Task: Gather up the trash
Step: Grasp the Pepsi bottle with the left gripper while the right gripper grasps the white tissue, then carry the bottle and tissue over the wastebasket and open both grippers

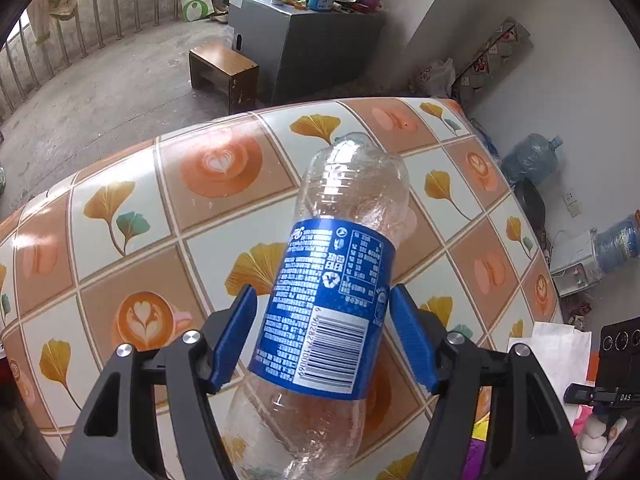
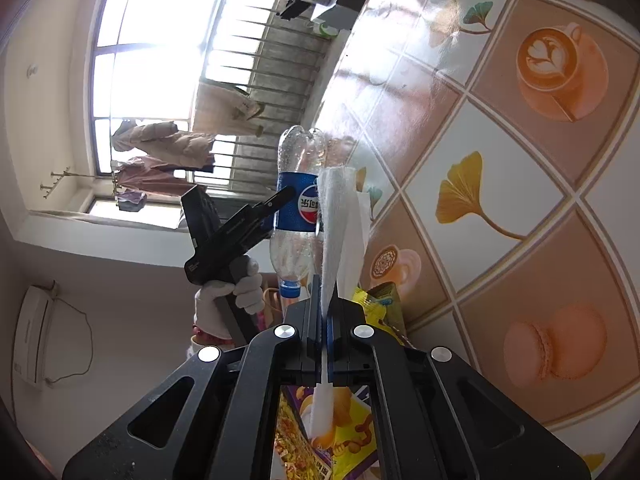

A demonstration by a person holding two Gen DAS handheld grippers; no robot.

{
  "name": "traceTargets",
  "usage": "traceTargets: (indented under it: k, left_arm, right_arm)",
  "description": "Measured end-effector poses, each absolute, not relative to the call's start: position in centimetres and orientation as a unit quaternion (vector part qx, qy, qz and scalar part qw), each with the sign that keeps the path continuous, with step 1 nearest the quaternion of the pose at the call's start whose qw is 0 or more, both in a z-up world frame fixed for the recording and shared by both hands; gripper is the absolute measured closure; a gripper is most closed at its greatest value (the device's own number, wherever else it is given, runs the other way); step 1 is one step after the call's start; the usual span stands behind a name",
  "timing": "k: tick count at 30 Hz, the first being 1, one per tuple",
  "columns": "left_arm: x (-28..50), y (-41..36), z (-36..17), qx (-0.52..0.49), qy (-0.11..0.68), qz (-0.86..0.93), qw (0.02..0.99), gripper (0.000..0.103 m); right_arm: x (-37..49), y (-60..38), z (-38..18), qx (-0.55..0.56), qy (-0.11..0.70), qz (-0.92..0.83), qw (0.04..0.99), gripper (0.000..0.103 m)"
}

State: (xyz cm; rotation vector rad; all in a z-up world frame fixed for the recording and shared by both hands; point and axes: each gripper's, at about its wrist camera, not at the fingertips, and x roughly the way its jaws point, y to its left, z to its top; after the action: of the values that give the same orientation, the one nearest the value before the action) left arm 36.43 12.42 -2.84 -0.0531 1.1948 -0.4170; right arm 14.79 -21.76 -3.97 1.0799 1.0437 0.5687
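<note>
An empty clear plastic bottle (image 1: 352, 200) with a blue label hangs over the tile-patterned tablecloth (image 1: 120, 220), base pointing away from the camera. My left gripper (image 1: 324, 296) is shut on its label, one blue finger on each side. From the right wrist view the same bottle (image 2: 294, 208) is in the air with its blue cap toward the bottom of the picture, gripped by the left gripper (image 2: 280, 198), which a white-gloved hand (image 2: 240, 292) holds. My right gripper (image 2: 324, 308) is shut on a white tissue (image 2: 336, 208) that stands out past its fingertips.
Yellow and purple snack packets (image 2: 344, 440) lie under the right gripper, and another wrapper (image 2: 380, 300) beside it. Beyond the table are a wooden stool (image 1: 224, 72), a cluttered grey cabinet (image 1: 304, 32) and blue water jugs (image 1: 532, 156) by the wall.
</note>
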Motion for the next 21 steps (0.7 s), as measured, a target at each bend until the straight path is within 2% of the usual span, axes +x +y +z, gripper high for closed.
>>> traceTargets:
  k: [5, 7, 11, 21]
  left_arm:
    - [37.1, 11.0, -4.4, -0.027, 0.583, -0.189, 0.790, 0.037]
    - [37.1, 10.9, -4.8, -0.038, 0.583, -0.192, 0.788, 0.043]
    - [37.1, 11.3, -4.5, -0.057, 0.576, -0.192, 0.793, 0.045]
    - [34.4, 11.7, 2.5, -0.062, 0.508, -0.203, 0.835, 0.045]
  right_arm:
    - [14.8, -22.2, -4.4, 0.489, 0.468, 0.252, 0.692, 0.103]
    - [14.9, -22.3, -4.5, 0.490, 0.468, 0.251, 0.692, 0.103]
    - [14.3, -22.6, -4.5, 0.493, 0.464, 0.249, 0.692, 0.103]
    - [13.3, -23.4, -2.5, 0.503, 0.426, 0.270, 0.702, 0.103]
